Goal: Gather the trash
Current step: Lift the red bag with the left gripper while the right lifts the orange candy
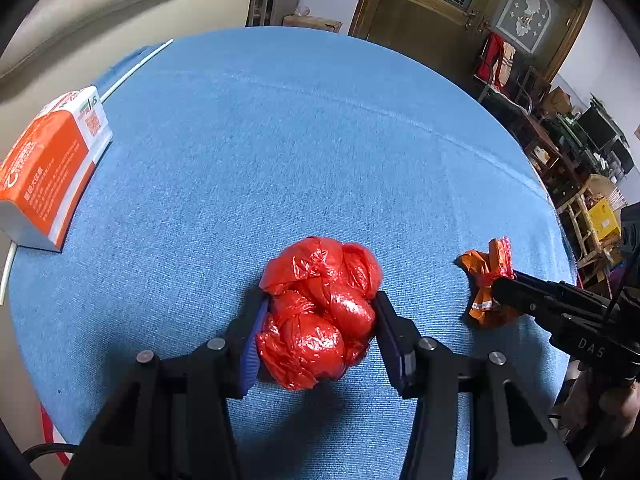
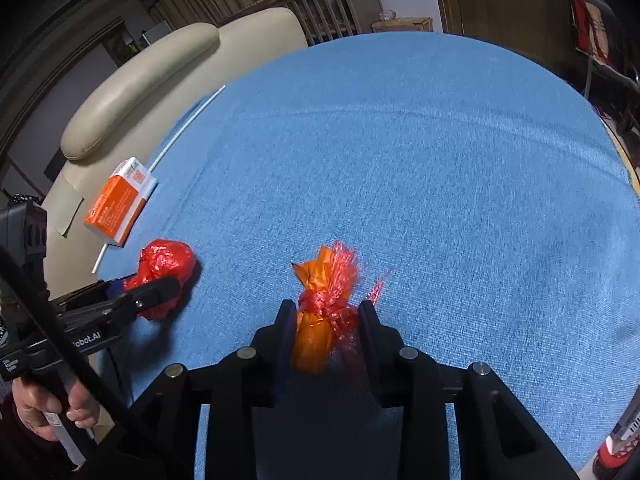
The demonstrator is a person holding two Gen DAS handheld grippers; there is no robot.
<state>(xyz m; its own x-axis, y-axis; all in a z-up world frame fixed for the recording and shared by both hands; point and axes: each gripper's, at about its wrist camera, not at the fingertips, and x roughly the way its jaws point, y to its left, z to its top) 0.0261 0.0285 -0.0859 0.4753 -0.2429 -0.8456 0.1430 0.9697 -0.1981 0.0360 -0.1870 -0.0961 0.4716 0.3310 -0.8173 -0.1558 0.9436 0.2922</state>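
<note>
Blue woven cloth covers the round counter [image 1: 320,140]. Left hand-held gripper [image 1: 318,320] has both pads pressed against a crumpled red glossy plastic bag bundle [image 1: 320,312], knotted and lumpy, lying on the cloth. Right hand-held gripper [image 2: 326,320] straddles a small orange plastic bag tied at the neck with red film [image 2: 320,316]; left pad touches it, right-side contact unclear. Orange-and-white rectangular cardboard carton [image 1: 52,168] lies flat near the counter's left edge, its contents not visible, with a thin white rod [image 1: 136,66] running past it.
</note>
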